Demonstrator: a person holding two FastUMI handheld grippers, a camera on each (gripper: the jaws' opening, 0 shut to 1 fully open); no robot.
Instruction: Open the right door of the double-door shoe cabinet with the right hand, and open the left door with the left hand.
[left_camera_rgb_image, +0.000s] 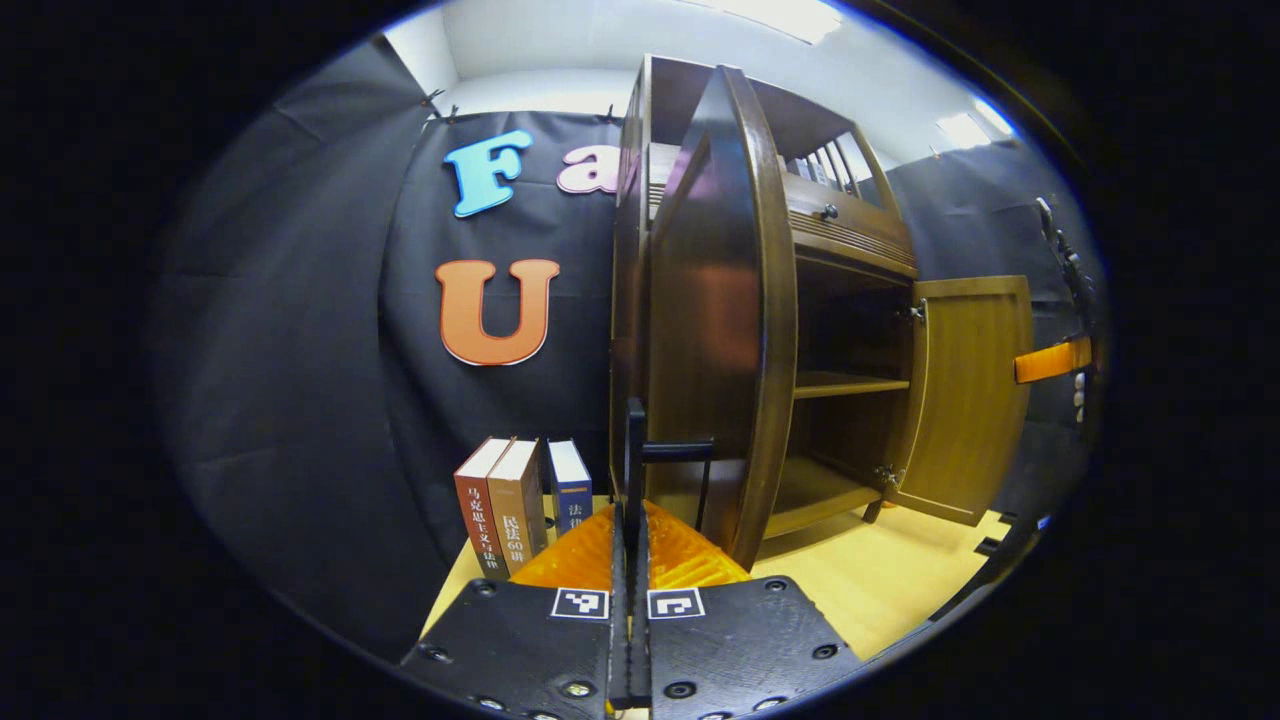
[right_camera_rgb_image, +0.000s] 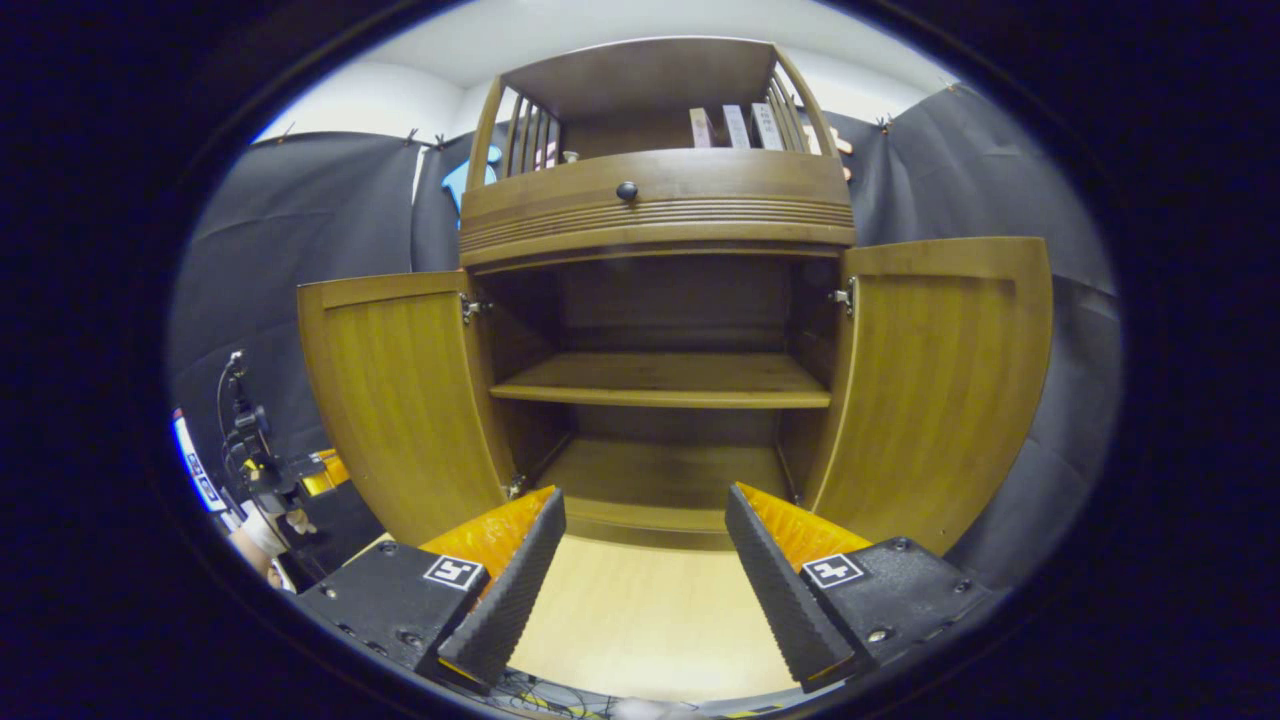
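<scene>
Right gripper view: both doors (right_camera_rgb_image: 400, 400) (right_camera_rgb_image: 940, 390) stand open; right gripper (right_camera_rgb_image: 645, 570) released, left gripper (left_camera_rgb_image: 630, 480) clenched on the handle (left_camera_rgb_image: 675, 452).

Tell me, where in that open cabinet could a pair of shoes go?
Both the middle shelf and the cabinet floor lie bare between the open left door and right door. The top shelf already holds books.

In the left gripper view, three upright books (left_camera_rgb_image: 520, 500) beside the cabinet (left_camera_rgb_image: 720, 330) carried Chinese spine titles, one reading 民法60讲, another beginning 法律; the third was too small to read.
</scene>
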